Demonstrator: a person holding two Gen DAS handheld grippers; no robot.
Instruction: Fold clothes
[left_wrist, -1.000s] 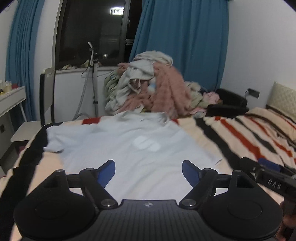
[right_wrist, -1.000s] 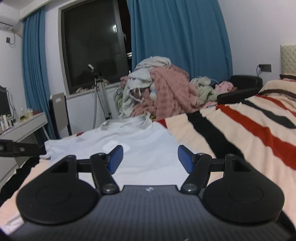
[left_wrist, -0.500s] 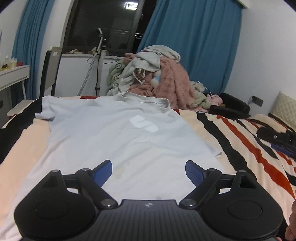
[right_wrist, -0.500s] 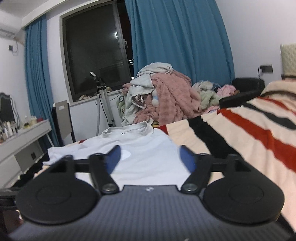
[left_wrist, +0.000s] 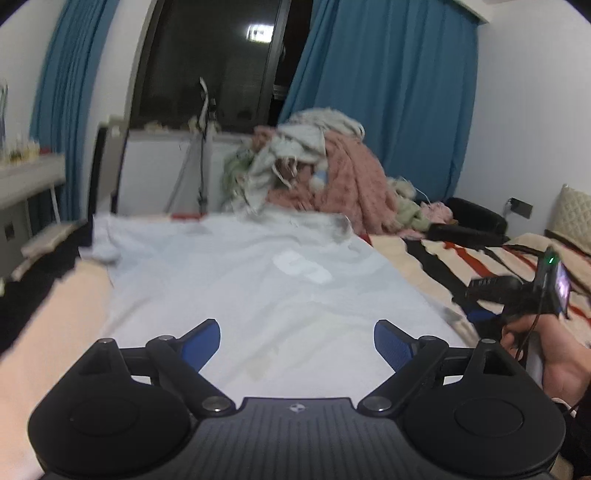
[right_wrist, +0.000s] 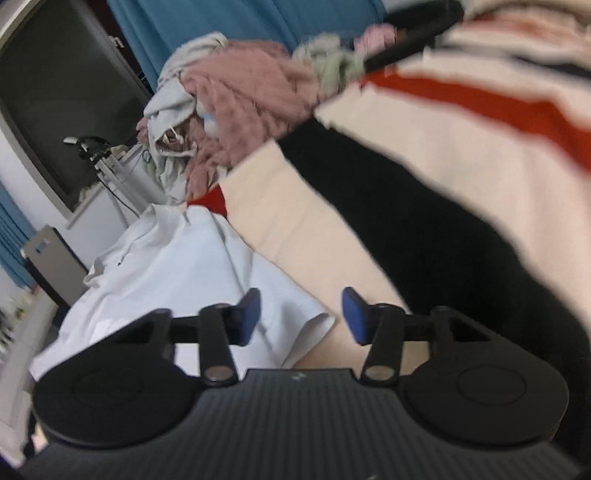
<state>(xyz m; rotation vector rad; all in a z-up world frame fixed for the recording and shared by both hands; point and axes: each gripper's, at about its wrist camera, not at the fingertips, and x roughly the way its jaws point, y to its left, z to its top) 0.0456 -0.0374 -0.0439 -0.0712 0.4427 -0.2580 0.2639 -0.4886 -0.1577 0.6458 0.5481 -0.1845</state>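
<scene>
The pale blue T-shirt lies spread flat on the striped blanket of the bed, directly under and ahead of the left tongs, whose jaws stand wide and are opening, with nothing between the blue pads but the cloth lying below them. To the right of the left tongs, at the shirt's right edge, a hand carries the right tongs. In the right wrist view, which is tilted and blurred, these jaws are closing and partly apart; the hem of the shirt's right sleeve lies just below the gap, and no pad presses on it. Beyond the left tongs a white print shows on the shirt's chest, and farther on lies the collar at the far end. Past the bed's far edge rises a heap of clothes, pink and grey. Behind that hang blue curtains beside a dark window.
</scene>
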